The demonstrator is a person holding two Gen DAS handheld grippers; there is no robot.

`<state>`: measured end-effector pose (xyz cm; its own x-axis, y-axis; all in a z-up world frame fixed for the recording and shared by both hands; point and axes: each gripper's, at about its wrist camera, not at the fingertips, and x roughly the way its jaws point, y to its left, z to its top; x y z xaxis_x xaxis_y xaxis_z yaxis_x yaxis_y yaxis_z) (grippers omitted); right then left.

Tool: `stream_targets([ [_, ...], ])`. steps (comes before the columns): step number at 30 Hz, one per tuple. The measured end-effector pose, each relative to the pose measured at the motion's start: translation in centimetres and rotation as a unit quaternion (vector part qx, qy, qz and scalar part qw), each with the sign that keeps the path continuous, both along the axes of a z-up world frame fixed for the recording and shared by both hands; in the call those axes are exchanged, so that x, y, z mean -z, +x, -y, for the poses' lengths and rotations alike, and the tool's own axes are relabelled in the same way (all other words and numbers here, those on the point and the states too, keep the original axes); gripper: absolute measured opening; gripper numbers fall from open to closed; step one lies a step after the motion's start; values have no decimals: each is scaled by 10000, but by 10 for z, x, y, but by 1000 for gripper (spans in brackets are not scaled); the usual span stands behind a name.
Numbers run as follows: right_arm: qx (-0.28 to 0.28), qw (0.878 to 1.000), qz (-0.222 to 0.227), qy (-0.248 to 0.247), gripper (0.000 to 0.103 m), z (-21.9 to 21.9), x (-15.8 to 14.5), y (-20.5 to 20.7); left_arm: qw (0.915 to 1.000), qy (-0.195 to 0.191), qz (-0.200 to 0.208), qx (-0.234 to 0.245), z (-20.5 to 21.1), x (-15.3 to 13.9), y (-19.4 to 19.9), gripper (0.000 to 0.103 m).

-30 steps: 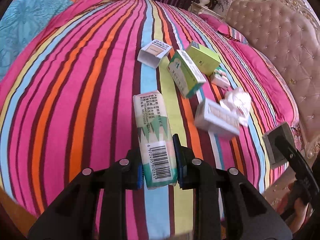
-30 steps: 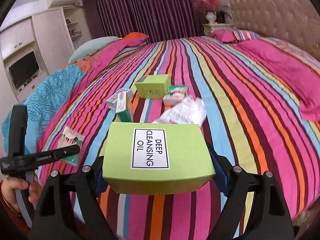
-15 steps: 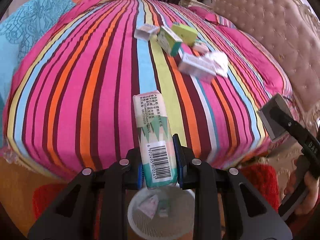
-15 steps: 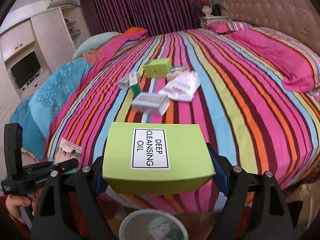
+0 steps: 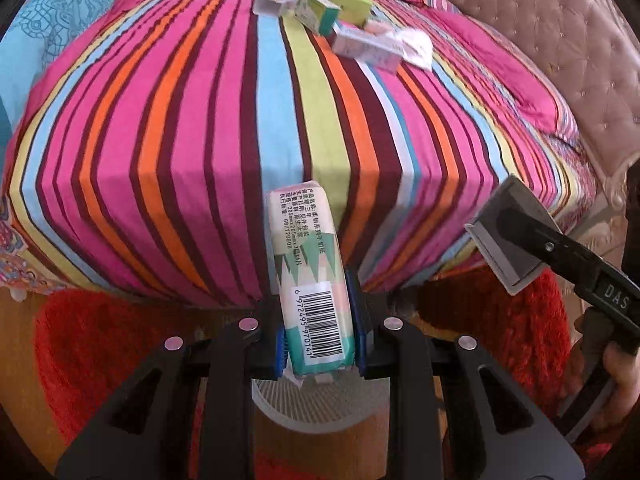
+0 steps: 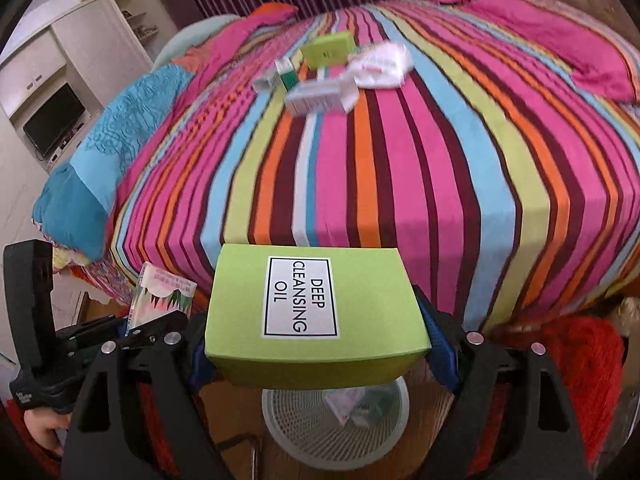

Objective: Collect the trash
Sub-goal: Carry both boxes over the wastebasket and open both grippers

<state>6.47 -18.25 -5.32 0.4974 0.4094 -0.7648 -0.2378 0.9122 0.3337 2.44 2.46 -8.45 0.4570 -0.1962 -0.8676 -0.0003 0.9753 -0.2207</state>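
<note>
Clamping a tissue pack [image 5: 310, 276], the left hand-held gripper [image 5: 318, 344] hangs past the bed [image 5: 200, 128] edge above a white basket [image 6: 296, 428]; the right hand-held gripper [image 6: 320, 354] squeezes a green box [image 6: 312, 312] labelled "DEEP CLEANSING OIL".

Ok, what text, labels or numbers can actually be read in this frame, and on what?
"DEEP CLEANSING OIL": white label on the green box in the right hand-held gripper.
"6 972495 970141": barcode on the tissue pack in the left hand-held gripper.
"DAS": partial, on the right hand-held gripper's body.
Chinese print on the pack, and the boxes on the bed: too small or blurred.
</note>
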Motion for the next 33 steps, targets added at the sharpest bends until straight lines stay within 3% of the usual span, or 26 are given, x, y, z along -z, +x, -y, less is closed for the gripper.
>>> stream_targets([
  [8, -39, 9964, -817, 210, 79, 2, 36, -5, 9982, 24, -503, 311, 21, 34, -4, 25],
  [14, -132, 9892, -1433, 293, 79, -3, 64, -5, 9954, -70, -924, 254, 20, 59, -1, 25],
  [27, -87, 9611, -2749, 270, 79, -11, 124, 5, 9781, -374, -2045, 107, 16, 121, 9, 25],
  [33, 103, 9440, -3276, 380, 79, -9, 148, 8, 9706, -373, -2375, 155, 25, 139, 14, 25],
])
